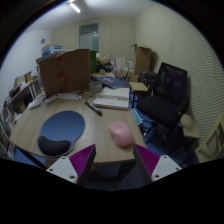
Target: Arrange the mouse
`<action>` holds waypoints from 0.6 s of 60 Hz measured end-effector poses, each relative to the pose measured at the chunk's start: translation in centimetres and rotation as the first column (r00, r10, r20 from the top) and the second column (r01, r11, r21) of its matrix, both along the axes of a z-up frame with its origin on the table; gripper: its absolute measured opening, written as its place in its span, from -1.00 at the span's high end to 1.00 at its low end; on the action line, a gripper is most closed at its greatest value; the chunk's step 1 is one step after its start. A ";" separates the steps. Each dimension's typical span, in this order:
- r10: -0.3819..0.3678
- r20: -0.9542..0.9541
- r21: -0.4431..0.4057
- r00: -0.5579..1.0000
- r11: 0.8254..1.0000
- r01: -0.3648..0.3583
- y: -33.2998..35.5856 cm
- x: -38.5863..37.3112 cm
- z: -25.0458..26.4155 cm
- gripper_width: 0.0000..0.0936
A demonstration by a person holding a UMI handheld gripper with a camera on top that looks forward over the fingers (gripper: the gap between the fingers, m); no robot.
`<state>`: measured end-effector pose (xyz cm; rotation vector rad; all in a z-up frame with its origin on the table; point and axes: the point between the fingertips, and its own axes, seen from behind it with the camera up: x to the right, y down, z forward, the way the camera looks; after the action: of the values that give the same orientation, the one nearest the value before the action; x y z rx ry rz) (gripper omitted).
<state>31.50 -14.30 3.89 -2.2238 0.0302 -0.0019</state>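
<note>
A pink mouse lies on the round wooden table, just ahead of my fingers and a little to the right of their middle. A dark blue oval mouse pad lies on the table to the mouse's left, ahead of my left finger. My gripper is open and empty, held above the table's near edge, with its magenta pads wide apart. The mouse is beyond the fingertips, not between them.
A cardboard box stands at the table's far side. A pen and a white keyboard lie beyond the mouse. A black office chair stands to the right. Shelves line the left wall.
</note>
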 end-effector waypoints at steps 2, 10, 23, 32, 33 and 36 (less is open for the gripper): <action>0.006 0.020 0.000 1.000 1.000 -0.006 1.0 1.3 -0.6 -0.65; 0.061 0.008 -0.013 0.998 0.998 -0.061 4.3 3.7 -3.4 -0.65; 0.143 -0.013 0.013 0.990 0.990 -0.143 8.9 3.6 -5.5 -0.64; 0.161 -0.011 0.057 0.987 0.985 -0.160 12.1 3.2 -5.5 -0.65; 0.160 -0.010 0.061 0.987 0.985 -0.159 12.4 3.2 -5.5 -0.65; 0.153 -0.009 0.066 0.988 0.986 -0.152 13.0 3.2 -5.5 -0.60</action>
<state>34.65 -1.27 -1.57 -2.1557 -0.1304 0.0981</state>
